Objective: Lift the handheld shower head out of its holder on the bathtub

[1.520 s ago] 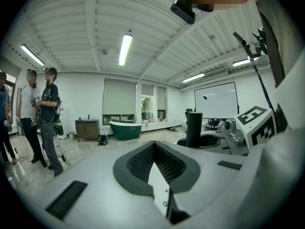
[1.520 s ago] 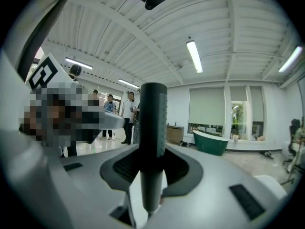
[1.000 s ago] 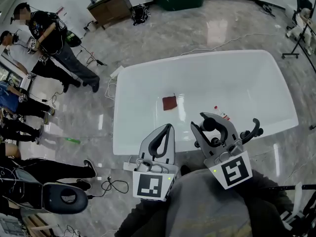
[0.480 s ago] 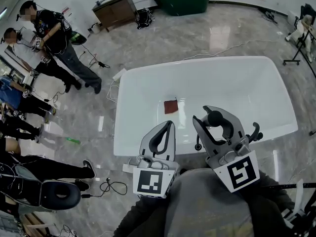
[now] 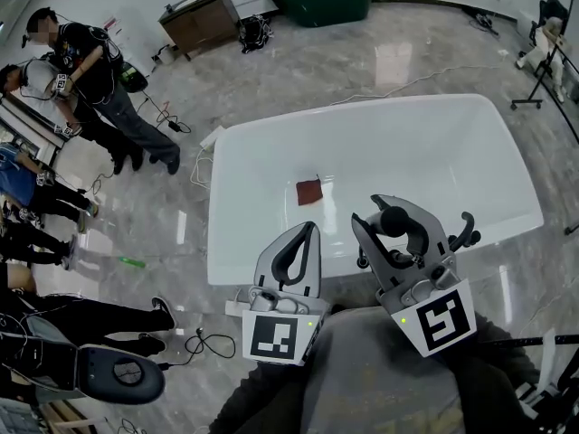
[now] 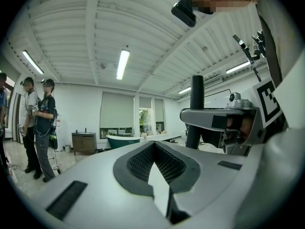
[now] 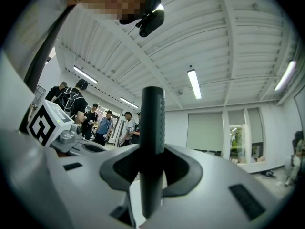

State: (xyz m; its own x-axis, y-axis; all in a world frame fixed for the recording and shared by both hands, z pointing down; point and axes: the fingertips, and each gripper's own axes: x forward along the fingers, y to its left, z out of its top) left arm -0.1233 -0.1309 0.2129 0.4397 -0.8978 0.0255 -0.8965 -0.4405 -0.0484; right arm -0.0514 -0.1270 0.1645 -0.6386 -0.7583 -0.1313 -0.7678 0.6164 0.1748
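Right hand-held gripper (image 7: 151, 168): clamped on the dark shower head (image 7: 152, 128) handle, which stands upright between the jaws.
Left hand-held gripper (image 6: 153, 146): jaws together, nothing between them.
Shower head location: over the near rim of the white bathtub (image 5: 271, 152).

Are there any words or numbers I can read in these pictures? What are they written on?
No words or numbers can be read anywhere.
Left gripper, marker cube: only a black-and-white square pattern, no letters.
Right gripper, marker cube: the same kind of pattern.
Bathtub and black shower head handle: no print shows.
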